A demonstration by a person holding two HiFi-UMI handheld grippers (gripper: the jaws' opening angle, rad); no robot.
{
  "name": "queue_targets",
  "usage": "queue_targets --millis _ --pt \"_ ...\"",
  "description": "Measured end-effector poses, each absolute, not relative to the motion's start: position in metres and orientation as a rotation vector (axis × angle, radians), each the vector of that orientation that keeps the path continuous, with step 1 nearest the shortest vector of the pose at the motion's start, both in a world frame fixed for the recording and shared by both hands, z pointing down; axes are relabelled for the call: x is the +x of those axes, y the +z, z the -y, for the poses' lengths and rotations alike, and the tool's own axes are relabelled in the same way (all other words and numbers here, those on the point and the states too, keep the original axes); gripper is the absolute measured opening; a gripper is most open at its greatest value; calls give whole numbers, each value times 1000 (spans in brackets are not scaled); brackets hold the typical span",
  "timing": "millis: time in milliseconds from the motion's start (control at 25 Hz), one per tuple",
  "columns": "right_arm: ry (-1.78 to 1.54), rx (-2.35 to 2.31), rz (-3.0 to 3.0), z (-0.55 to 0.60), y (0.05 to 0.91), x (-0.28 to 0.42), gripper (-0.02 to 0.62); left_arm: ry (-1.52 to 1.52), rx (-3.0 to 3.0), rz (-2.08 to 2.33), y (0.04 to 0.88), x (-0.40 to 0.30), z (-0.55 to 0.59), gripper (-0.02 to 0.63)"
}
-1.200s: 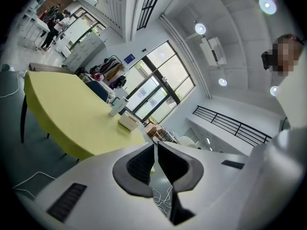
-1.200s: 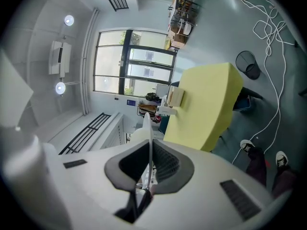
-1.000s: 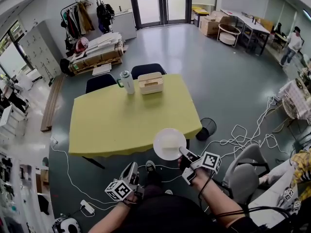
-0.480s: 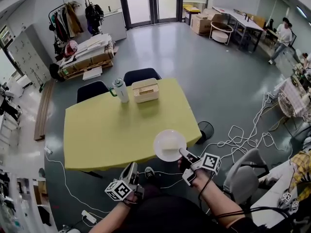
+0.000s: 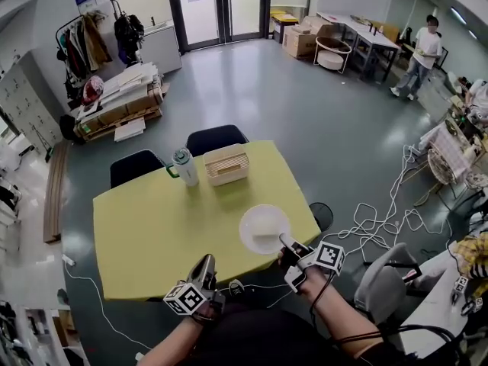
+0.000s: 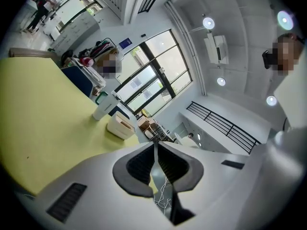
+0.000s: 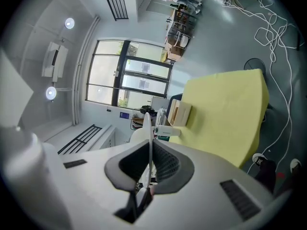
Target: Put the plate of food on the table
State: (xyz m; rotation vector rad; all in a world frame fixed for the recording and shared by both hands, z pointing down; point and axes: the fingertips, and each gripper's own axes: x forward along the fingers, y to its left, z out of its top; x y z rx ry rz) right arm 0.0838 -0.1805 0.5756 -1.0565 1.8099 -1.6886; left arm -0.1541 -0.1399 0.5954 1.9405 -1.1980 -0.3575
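A white plate (image 5: 263, 227) with a pale smear of food on it hangs over the near right corner of the yellow table (image 5: 152, 227). My right gripper (image 5: 284, 239) is shut on its near rim. In the right gripper view the plate (image 7: 147, 127) shows edge-on, pinched between the pads of that gripper (image 7: 149, 147). My left gripper (image 5: 207, 263) is at the table's near edge, left of the plate, shut and holding nothing. In the left gripper view its jaws (image 6: 156, 145) meet with nothing between them, above the table (image 6: 38, 109).
At the far side of the table stand a white bottle (image 5: 184, 166) and a pale wooden box (image 5: 226, 164). Behind them are two dark chairs (image 5: 216, 138). Cables (image 5: 381, 216) and a small floor fan (image 5: 321, 214) lie to the table's right. A person (image 5: 421, 48) stands far back right.
Both grippers have moved forward toward the table. The plate, earlier half off the near edge, now hangs over the table's corner. The right gripper's hold is unchanged.
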Motion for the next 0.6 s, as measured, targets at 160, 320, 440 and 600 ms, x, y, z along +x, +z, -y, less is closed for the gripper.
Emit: queue_targets --millis 160,320,440,600 --pt "-1665 -1092 -1795 213 572 76 21 -350 1941 1170 595 -169 171 31" --pt "-1661 -1105 -1780 240 570 69 21 -336 1922 1162 603 -182 195 31" --pt "-1653 -1118 -1784 256 571 68 21 -339 1907 1163 605 -188 211 31" --pt "-1660 -1134 -1760 274 579 76 21 -328 1886 1156 612 -183 225 31"
